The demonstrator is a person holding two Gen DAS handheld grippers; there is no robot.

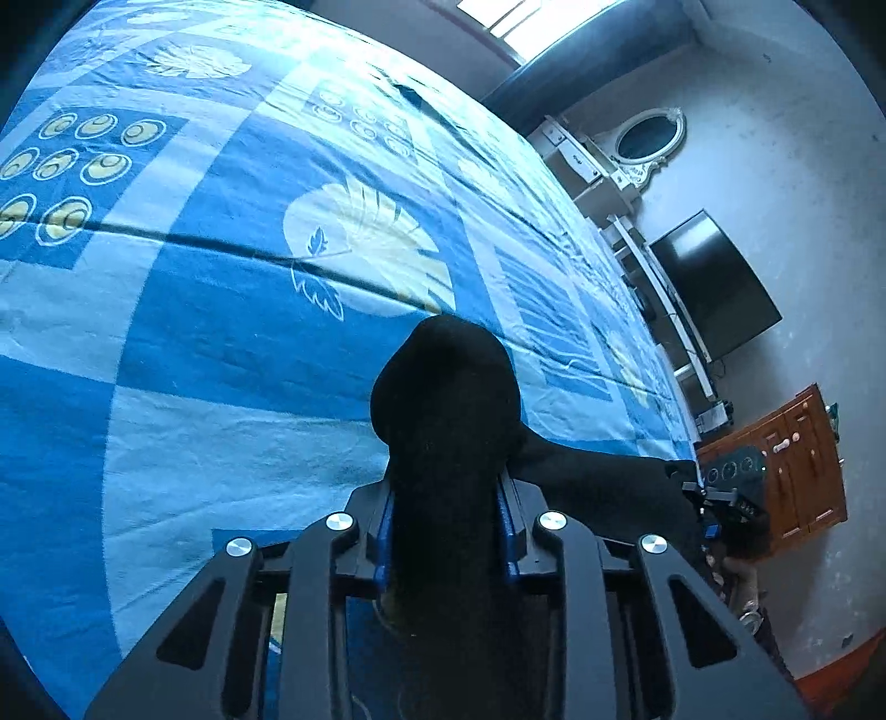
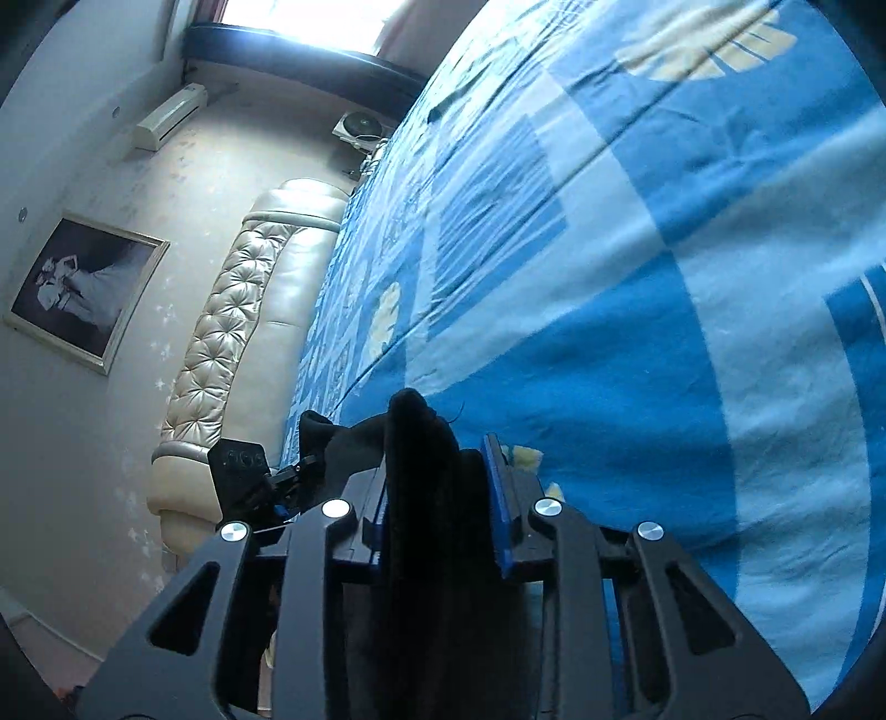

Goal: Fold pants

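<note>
Left gripper (image 1: 451, 498) and right gripper (image 2: 440, 487) each clamp a bunch of the black pants (image 1: 448, 387), held taut above the blue bedsheet (image 1: 221, 332); no fold shows yet, so folding seemingly lies ahead.

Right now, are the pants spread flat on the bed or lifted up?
Lifted. The black pants are bunched between the shut left gripper and right gripper, stretched between them above the blue bedsheet.

Blown-out window (image 1: 545, 19) glare, dim cool room, strong fisheye bending, dark vignetted corners, soft edges, crushed blacks
</note>
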